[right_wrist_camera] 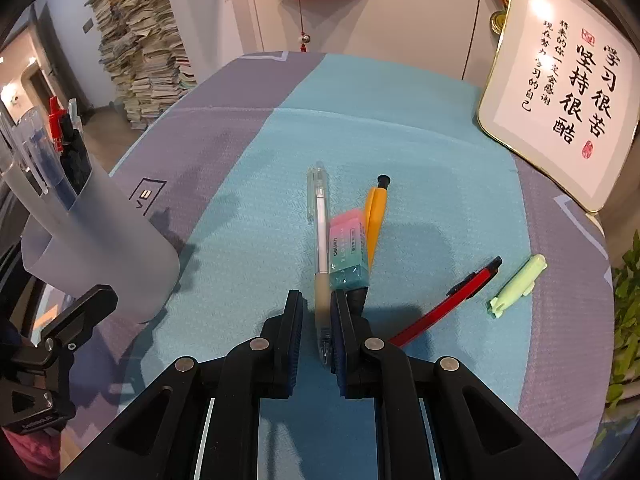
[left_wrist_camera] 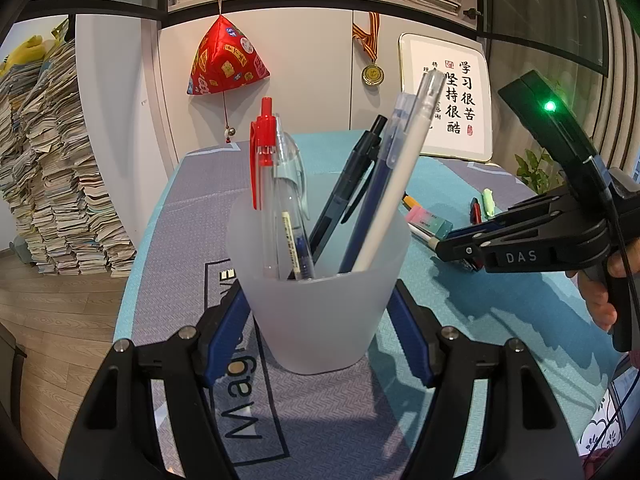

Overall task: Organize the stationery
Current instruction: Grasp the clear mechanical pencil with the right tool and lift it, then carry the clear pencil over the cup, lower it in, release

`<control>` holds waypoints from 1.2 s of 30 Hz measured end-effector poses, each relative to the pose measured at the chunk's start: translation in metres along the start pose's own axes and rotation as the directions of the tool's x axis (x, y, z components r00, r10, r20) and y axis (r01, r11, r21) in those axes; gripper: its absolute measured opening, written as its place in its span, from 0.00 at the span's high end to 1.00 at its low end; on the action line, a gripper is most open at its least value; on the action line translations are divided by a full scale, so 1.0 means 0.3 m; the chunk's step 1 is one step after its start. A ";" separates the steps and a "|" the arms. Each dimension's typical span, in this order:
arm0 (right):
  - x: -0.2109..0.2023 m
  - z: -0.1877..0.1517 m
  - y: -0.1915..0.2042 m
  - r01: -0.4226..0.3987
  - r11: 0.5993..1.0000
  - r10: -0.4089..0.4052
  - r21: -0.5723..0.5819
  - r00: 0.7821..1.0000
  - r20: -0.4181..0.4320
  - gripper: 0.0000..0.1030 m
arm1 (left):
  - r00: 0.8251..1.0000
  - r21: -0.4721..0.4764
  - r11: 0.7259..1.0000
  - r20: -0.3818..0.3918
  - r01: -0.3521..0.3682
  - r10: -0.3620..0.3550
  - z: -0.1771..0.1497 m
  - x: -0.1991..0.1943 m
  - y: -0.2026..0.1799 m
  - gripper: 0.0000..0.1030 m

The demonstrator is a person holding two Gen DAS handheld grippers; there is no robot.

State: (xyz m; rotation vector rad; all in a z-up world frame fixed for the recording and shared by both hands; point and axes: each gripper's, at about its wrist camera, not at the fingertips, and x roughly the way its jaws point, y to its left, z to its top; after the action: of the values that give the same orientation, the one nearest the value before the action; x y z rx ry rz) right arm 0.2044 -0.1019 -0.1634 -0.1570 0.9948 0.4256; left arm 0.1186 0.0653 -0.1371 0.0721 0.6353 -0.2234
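While the desk (right_wrist_camera: 400, 120) lay spread with loose stationery, the left gripper (left_wrist_camera: 320, 308) stood clamped around the frosted pen cup (left_wrist_camera: 320, 304) near the desk's left edge, pens already upright inside. Over the middle of the desk, the right gripper (right_wrist_camera: 317, 300) was the nearer one to the clear pen (right_wrist_camera: 320, 240), its fingers parted and straddling the pen's grip end without yet pinching it. That pen's long axis ran straight away from the gripper, toward the far edge. Just beside it lay a pastel eraser (right_wrist_camera: 347, 248), an orange pen (right_wrist_camera: 376, 216), then a red pen (right_wrist_camera: 452, 300).
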 end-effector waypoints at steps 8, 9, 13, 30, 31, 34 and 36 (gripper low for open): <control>0.005 0.008 0.013 0.012 1.000 -0.012 -0.022 1.000 -0.014 0.90 | 1.000 0.000 1.000 0.000 -0.001 0.001 -0.001 0.000 0.000 0.34; 0.001 0.005 0.013 0.003 1.000 -0.004 -0.020 1.000 -0.013 0.91 | 1.000 0.000 1.000 0.000 -0.001 0.001 -0.002 0.000 0.000 0.34; -0.013 -0.006 0.025 -0.005 0.999 0.005 -0.050 1.000 0.001 0.91 | 1.000 0.000 1.000 0.000 -0.001 0.001 -0.001 0.000 0.000 0.34; 0.004 -0.003 0.059 -0.030 0.998 0.028 -0.047 0.998 -0.048 0.89 | 1.000 -0.002 1.000 -0.001 0.000 0.000 -0.003 0.005 -0.001 0.34; -0.011 -0.016 0.066 -0.026 0.998 0.023 -0.060 0.999 -0.049 0.89 | 1.000 -0.002 1.000 -0.001 0.001 -0.001 -0.002 0.004 -0.001 0.34; -0.066 -0.082 0.074 -0.057 0.994 0.048 -0.095 0.995 -0.092 0.89 | 1.000 -0.001 1.000 -0.001 0.000 0.000 -0.002 0.004 -0.001 0.34; -0.110 -0.148 0.070 -0.082 0.988 0.065 -0.132 0.989 -0.132 0.89 | 1.000 -0.002 1.000 -0.001 0.001 -0.001 -0.003 0.004 -0.001 0.34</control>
State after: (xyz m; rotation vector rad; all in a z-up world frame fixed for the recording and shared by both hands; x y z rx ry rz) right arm 0.1455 -0.1062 -0.1584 -0.2745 1.0998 0.5571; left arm 0.1191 0.0648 -0.1385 0.0698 0.6364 -0.2236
